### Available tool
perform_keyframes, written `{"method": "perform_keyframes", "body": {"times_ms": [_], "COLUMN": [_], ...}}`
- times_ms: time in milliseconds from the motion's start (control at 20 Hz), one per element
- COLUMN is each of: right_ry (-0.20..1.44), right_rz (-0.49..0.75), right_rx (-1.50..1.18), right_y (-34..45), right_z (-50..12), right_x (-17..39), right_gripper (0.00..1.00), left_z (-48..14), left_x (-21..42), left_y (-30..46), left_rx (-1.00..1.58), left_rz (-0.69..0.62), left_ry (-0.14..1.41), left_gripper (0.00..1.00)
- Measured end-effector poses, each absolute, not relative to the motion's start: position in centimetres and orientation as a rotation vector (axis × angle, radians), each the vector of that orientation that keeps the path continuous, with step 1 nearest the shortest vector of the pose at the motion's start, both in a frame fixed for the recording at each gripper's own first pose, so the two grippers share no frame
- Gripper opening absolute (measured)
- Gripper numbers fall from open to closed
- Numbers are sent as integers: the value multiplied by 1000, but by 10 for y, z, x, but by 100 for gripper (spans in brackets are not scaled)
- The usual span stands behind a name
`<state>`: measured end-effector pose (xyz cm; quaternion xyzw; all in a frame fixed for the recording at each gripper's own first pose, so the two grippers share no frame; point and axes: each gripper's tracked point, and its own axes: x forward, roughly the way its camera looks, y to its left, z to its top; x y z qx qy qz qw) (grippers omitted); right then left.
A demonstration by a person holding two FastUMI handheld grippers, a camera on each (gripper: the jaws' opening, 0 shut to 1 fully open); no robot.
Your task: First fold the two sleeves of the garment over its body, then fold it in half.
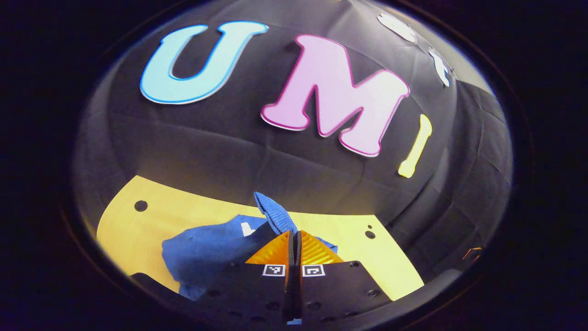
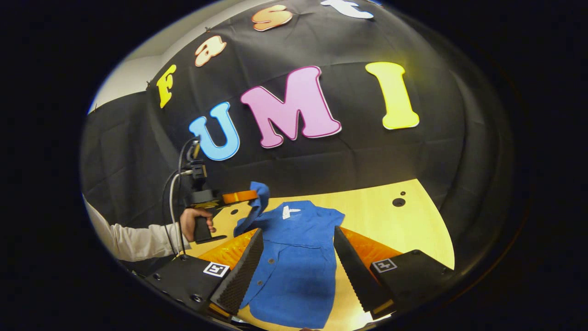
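A blue button-front shirt [image 2: 294, 262] lies flat on a yellow table [image 2: 404, 220]. The left gripper [image 1: 294, 239], fingers pinched together, lifts one sleeve [image 2: 255, 207] above the shirt. The right gripper [image 2: 296, 271] hovers wide apart, holding nothing. Likely next: lay this sleeve across the body.

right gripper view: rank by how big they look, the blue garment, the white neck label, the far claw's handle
1. blue garment
2. handle of the left claw; farther off, so it looks smaller
3. white neck label

blue garment [image 2: 294, 257] | flat on table | one sleeve [image 2: 257, 202] lifted
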<state>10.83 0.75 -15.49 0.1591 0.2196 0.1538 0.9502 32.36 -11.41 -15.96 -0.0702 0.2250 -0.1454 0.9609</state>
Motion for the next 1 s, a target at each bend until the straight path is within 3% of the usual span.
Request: {"method": "perform_keyframes", "body": {"times_ms": [100, 300, 400, 450, 600, 800, 1000], "right_ry": [468, 523, 542, 554, 579, 657, 771], "right_rz": [298, 270, 265, 260, 251, 253, 270], "right_rx": [354, 387, 409, 416, 437, 457, 478], "right_y": [-10, -41, -50, -54, -62, -52, -26], "right_z": [-168, -199, -209, -215, -228, -256, -288], "right_x": [111, 112, 111, 111, 106, 99, 72], "right_gripper": [97, 97, 97, 97, 97, 97, 97], "left_z": [-198, -263, -268, -272, -270, -241, -226], "left_x": [319, 311, 301, 300, 298, 270, 195], "left_y": [-166, -188, -203, -213, -225, -188, -77], "left_rx": [-146, -81, -120, -159, -167, -176, -71], "left_rz": [-394, -389, -463, -490, -481, -403, -183], "left_ry": [607, 799, 851, 857, 862, 832, 848], "left_gripper": [0, 0, 8, 19, 87, 85, 85]}}
